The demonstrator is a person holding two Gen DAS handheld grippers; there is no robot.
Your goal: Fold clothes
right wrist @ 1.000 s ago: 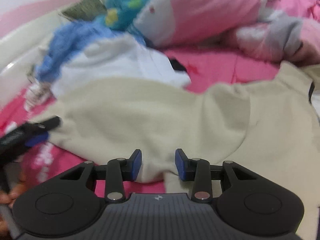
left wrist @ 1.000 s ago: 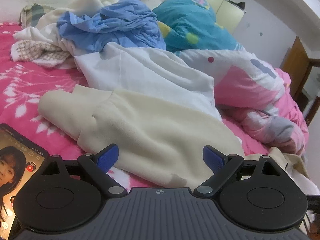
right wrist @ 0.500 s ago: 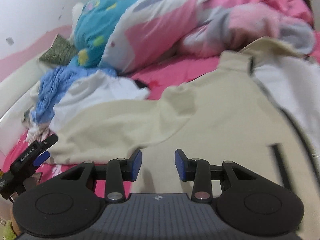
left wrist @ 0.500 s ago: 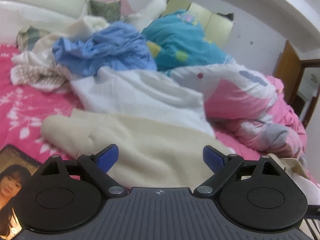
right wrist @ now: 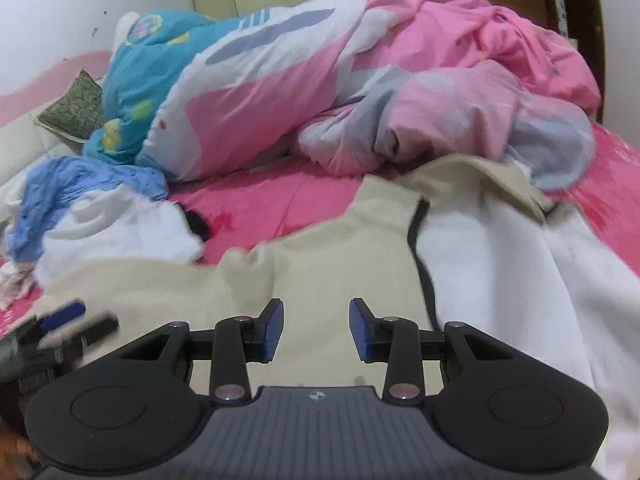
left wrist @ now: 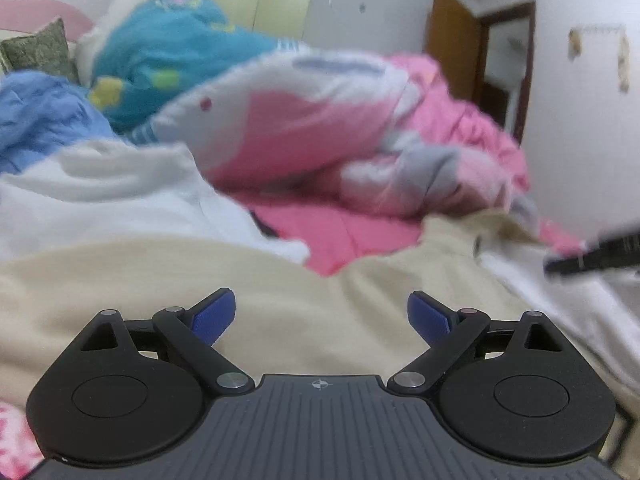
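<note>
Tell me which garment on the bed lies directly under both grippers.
The cream jacket, spread flat with a dark zipper and white lining. The white garment and the blue one lie crumpled farther back to the left.

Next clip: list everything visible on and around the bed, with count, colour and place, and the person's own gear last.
Jacket: one, cream with white lining, spread open on the bed nearest both cameras.
White garment: one, left of the jacket.
Blue garment: one, crumpled, behind the white garment.
Duvet: one, pink, white and grey, heaped at the back.
Teal bedding: one bundle, with yellow spots, back left.
Cushion: one, olive, far left by the wall.
Sheet: pink, under everything.
Cupboard: pale yellow, back wall.
Door: brown, right.
Left hand-held gripper: black with blue pads, open over the jacket.
Right hand-held gripper: the same, open over the jacket.
</note>
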